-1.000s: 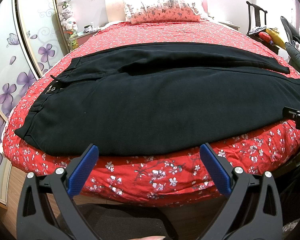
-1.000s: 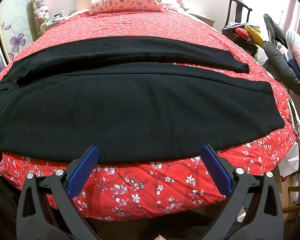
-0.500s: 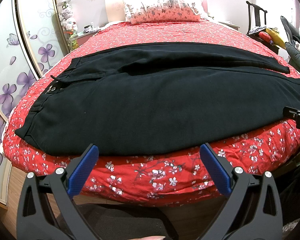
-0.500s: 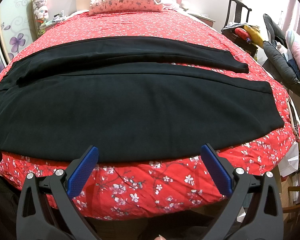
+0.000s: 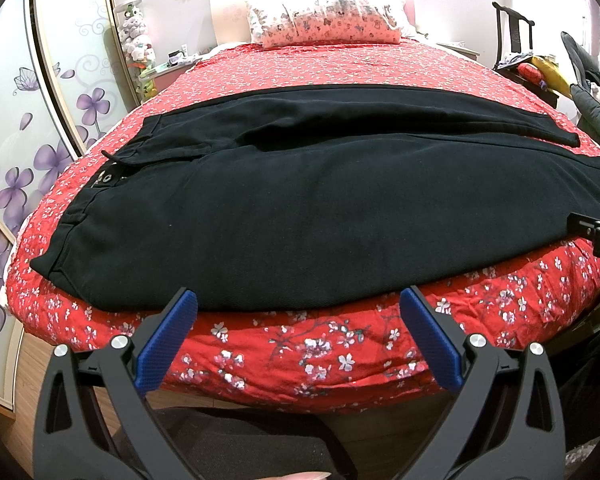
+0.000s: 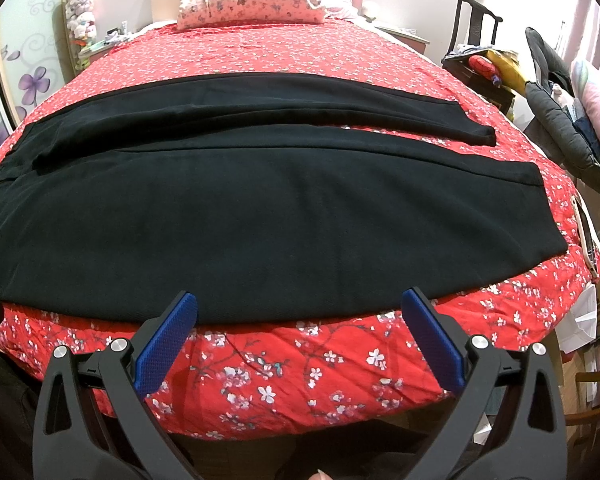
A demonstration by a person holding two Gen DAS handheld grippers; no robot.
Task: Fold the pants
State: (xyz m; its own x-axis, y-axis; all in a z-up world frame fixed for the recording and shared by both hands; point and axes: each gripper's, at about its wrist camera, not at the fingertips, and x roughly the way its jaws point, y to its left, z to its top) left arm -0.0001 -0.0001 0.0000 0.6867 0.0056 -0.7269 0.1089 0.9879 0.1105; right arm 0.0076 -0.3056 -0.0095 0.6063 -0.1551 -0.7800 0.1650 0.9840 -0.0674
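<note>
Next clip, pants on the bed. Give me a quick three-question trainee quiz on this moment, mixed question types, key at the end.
1. True or false: the left claw is shut on the black pants.
2. Multiple choice: the pants lie on (A) a wooden floor, (B) a red floral bedspread, (C) a chair.
3. Short answer: on which side of the left wrist view is the waistband, and where do the leg hems lie in the right wrist view?

Key
1. False: both the left claw and the right claw are open, short of the cloth.
2. B.
3. Waistband on the left; hems on the right.
</note>
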